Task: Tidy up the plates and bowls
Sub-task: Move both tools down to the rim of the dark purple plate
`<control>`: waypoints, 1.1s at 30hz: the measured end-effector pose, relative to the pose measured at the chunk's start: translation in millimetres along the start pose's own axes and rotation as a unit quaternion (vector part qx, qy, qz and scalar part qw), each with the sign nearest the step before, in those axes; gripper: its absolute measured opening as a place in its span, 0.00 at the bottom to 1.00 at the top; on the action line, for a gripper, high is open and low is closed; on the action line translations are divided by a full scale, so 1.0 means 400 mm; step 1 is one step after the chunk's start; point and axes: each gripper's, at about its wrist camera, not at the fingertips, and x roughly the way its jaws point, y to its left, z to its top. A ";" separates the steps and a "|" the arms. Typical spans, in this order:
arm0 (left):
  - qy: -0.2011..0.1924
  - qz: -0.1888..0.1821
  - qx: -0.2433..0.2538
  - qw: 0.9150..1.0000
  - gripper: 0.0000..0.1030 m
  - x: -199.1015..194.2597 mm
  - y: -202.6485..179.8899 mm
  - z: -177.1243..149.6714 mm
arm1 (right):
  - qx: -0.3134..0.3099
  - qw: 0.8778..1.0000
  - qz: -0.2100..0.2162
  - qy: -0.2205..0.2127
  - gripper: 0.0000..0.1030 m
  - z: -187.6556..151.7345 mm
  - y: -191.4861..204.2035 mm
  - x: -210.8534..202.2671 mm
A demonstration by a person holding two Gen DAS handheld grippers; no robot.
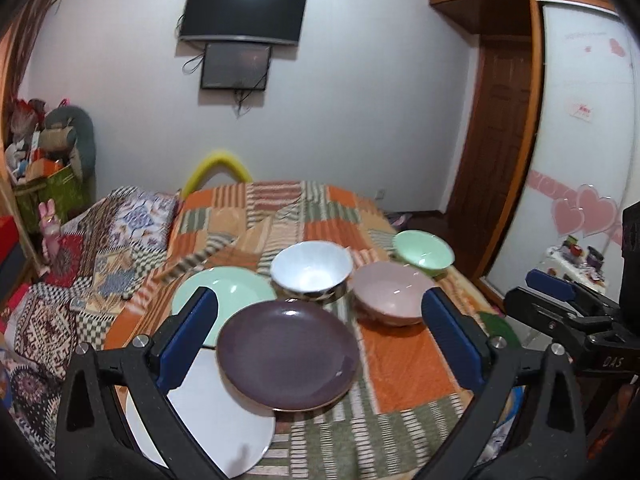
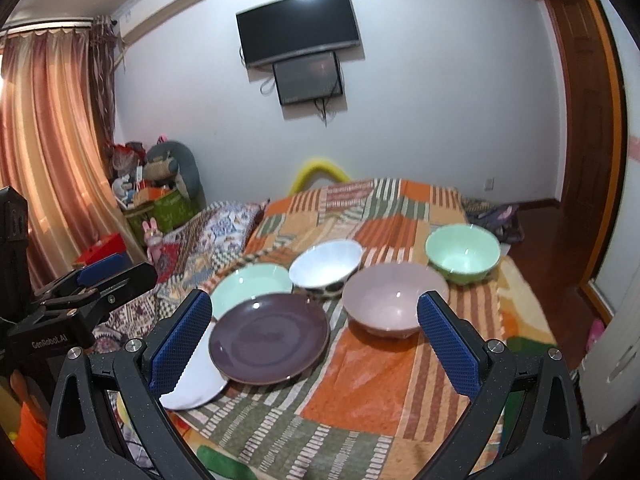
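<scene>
From the left wrist camera we see our left gripper (image 1: 320, 320) with its blue pads spread wide and nothing between them. Straight ahead, between the fingers, lies the purple plate (image 1: 288, 360), resting partly on the white plate (image 1: 208, 420), which sits nearer to us and toward the left finger. Just beyond the left finger is the green plate (image 1: 236, 288), its near edge under the purple one. Farther ahead stands the white bowl (image 1: 311, 270), and beside it, just past the right finger, the pink bowl (image 1: 390, 296). The green bowl (image 1: 423, 254) stands farther off to the right. All rest on the patchwork blanket (image 1: 400, 372). At the far right our right gripper (image 1: 560, 296) shows side-on; its state is unclear from here.

From the right wrist camera, our right gripper (image 2: 314, 334) is likewise wide apart and empty. The purple plate (image 2: 269, 338) lies just ahead of the left finger, the pink bowl (image 2: 394, 300) ahead near the right finger, the white bowl (image 2: 325, 266) between them farther on, the green bowl (image 2: 462, 254) beyond the right finger.
</scene>
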 end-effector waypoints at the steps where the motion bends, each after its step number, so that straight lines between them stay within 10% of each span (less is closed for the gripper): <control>1: 0.005 0.005 0.001 1.000 0.99 0.013 0.008 -0.006 | 0.003 1.000 0.003 0.008 0.99 -0.003 -0.004 0.011; 15: 0.100 0.020 -0.029 0.994 0.82 0.197 0.182 -0.078 | 0.028 0.992 0.009 0.119 0.98 -0.056 -0.030 0.209; 33: 0.192 0.034 -0.053 0.979 0.51 0.416 0.304 -0.164 | 0.031 0.976 0.008 0.214 0.61 -0.122 -0.037 0.392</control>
